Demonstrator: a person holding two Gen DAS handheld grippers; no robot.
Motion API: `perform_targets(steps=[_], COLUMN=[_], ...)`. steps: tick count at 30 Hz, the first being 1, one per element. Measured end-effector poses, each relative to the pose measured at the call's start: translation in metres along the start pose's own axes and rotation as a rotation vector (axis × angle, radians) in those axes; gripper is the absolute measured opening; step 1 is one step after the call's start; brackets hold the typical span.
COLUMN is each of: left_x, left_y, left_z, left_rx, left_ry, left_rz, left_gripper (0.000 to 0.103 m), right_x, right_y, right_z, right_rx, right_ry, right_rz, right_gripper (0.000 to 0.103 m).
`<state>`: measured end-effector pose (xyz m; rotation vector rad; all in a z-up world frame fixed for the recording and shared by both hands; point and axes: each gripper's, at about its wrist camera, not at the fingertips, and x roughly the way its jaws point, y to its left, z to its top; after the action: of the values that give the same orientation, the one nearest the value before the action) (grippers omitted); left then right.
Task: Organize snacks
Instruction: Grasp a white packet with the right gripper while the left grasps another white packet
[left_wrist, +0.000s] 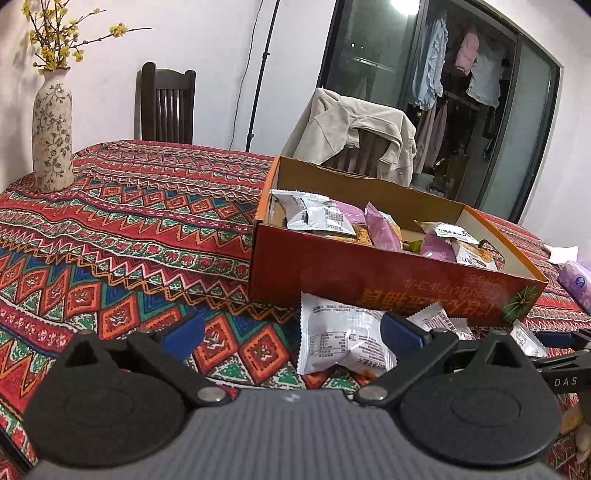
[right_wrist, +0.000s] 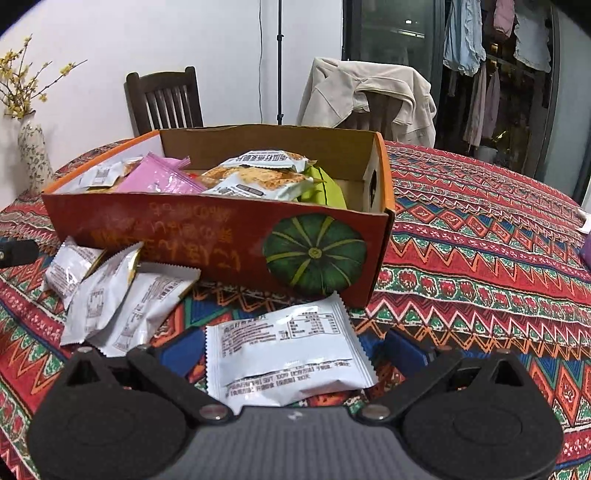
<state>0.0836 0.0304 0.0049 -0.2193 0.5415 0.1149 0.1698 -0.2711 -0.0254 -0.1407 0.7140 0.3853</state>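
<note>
White snack packet (right_wrist: 288, 354) between the right gripper (right_wrist: 291, 350)'s parted fingers; left gripper (left_wrist: 291, 332) likewise agape.

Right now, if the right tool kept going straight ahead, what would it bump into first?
Probably the white snack packet lying flat between the open right tool's fingers, then the red box behind it. Depth is hard to judge.
</note>
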Motion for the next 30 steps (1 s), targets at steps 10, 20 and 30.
perform_targets(steps=[10, 20, 30], left_x=[0.001, 0.003, 0.003], left_y=[-0.002, -0.002, -0.012], left_z=[-0.001, -0.001, 0.000], left_rx=[0.004, 0.010, 0.053], left_ry=[0.001, 0.003, 0.012], left_rz=[-0.002, 0.009, 0.020], left_gripper=[0.103, 0.103, 0.103], right_x=[-0.010, -0.014, -0.025], right_y=[0.009, 0.012, 0.003], right_z=[-0.003, -0.003, -0.006], right_rx=[-0.035, -0.055, 0.011], right_ry=[-0.045, -0.060, -0.134], right_rz=[0.014, 0.056, 0.038], right_gripper=[0.078, 0.055, 0.045])
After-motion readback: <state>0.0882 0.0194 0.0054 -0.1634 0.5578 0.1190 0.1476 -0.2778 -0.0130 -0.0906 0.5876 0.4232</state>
